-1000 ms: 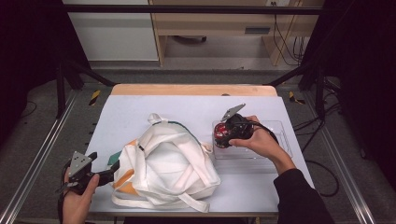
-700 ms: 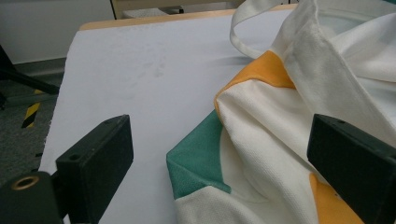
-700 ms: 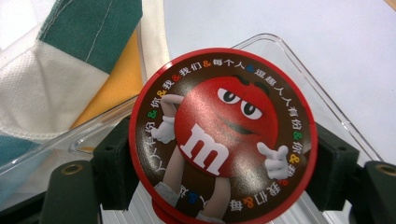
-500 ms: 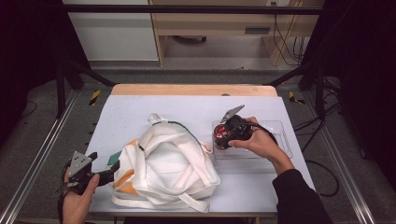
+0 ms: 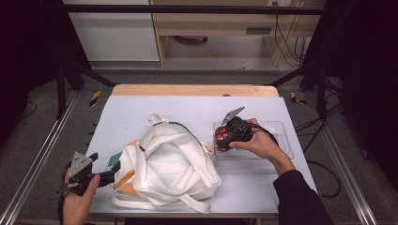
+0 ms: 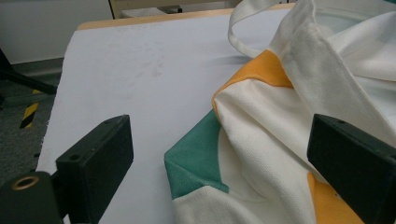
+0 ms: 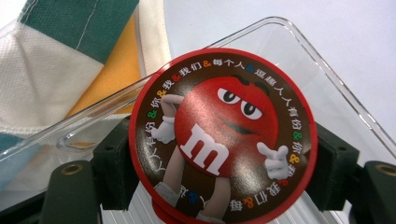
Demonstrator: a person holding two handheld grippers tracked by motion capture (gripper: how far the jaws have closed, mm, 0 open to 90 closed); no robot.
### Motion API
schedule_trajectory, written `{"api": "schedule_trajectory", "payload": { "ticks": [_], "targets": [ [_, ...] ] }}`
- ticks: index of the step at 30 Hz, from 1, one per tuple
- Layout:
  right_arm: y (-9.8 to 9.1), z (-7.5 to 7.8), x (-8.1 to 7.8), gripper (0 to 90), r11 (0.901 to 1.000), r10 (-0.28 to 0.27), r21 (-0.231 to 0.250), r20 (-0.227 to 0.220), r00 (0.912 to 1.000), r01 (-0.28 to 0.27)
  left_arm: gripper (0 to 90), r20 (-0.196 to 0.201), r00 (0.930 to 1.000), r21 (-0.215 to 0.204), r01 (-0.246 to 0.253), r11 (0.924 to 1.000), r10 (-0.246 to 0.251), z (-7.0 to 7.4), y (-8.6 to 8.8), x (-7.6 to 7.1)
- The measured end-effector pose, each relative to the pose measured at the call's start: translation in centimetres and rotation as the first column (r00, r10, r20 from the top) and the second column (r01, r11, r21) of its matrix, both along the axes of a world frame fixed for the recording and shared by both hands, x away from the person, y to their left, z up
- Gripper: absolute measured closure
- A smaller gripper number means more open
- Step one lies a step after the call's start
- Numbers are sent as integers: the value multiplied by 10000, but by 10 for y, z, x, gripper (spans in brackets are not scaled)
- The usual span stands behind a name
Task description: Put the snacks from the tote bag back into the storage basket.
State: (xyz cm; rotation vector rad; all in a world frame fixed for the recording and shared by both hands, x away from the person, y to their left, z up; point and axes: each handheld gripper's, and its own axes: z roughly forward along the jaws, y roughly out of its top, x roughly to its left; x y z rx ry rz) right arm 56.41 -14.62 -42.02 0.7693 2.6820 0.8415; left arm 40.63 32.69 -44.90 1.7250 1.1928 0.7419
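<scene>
At the right of the high view, the right gripper (image 5: 224, 138) sits over the left end of a clear plastic tray (image 5: 281, 140) and holds a round red tin (image 5: 220, 139). Seen from the right gripper view, the tin (image 7: 223, 135) takes up the middle of the frame, its lid printed with a red cartoon candy figure and a ring of characters. The two black jaws stand one on each side of it, closed against its sides, so the tin is gripped between them. Behind the tin, the tray's clear rim (image 7: 299, 42) runs across the upper part of that frame, and the cloth bag (image 7: 56, 60) lies in the upper left.

Down in the lower left of the high view, the left gripper (image 5: 110, 172) rests at the edge of the white table (image 5: 187, 105), held in the person's left hand (image 5: 77, 204), just beside the bag (image 5: 164, 171). The bag is white with orange and green patches and lies crumpled in the middle of the table, its straps loose. From the left gripper view, the jaws stand wide apart, with the bag's green corner (image 6: 196, 163) between them, and neither jaw presses on the cloth.
</scene>
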Motion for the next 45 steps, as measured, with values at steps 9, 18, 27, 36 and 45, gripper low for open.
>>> {"api": "schedule_trajectory", "payload": {
  "ticks": [9,18,27,36,45],
  "targets": [
    [0,-2,1,260,9999,61,-102,-90,9999,-62,74,2,10000,44,43,10000,-43,0,-1,0],
    [1,-5,2,260,9997,125,-204,-176,9998,-129,74,-9,10000,76,91,9999,-91,0,-1,0],
    [1,-6,2,259,9999,36,-115,-275,9996,-39,74,-6,10000,88,99,9999,-99,0,-1,0],
    [0,-7,2,258,10000,-3,-90,-399,9992,-1,74,-4,10000,72,95,9999,-95,0,-1,0],
    [-2,-8,1,256,10000,-65,41,-404,9992,67,74,-1,10000,96,99,9999,-99,0,-2,0]
  ]
}}
